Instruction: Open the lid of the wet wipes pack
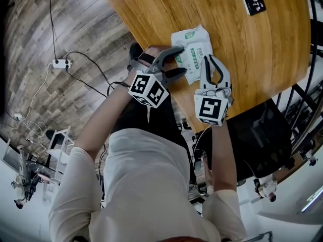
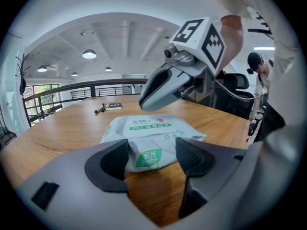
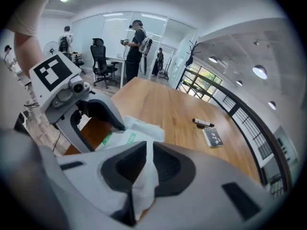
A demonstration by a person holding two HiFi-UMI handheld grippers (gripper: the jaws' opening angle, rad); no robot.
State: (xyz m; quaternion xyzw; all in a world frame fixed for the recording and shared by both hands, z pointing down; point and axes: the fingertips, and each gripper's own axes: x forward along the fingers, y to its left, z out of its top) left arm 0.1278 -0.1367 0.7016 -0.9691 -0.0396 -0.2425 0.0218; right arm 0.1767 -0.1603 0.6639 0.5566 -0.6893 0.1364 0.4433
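The wet wipes pack (image 1: 193,47) lies flat on the wooden desk (image 1: 252,49), close to its near edge. The left claw (image 1: 184,60) grasps the pack's left end, one pad on each side. The right claw (image 1: 211,59), at the pack's right side, is clenched on a thin white flap (image 3: 143,176) rising from the pack
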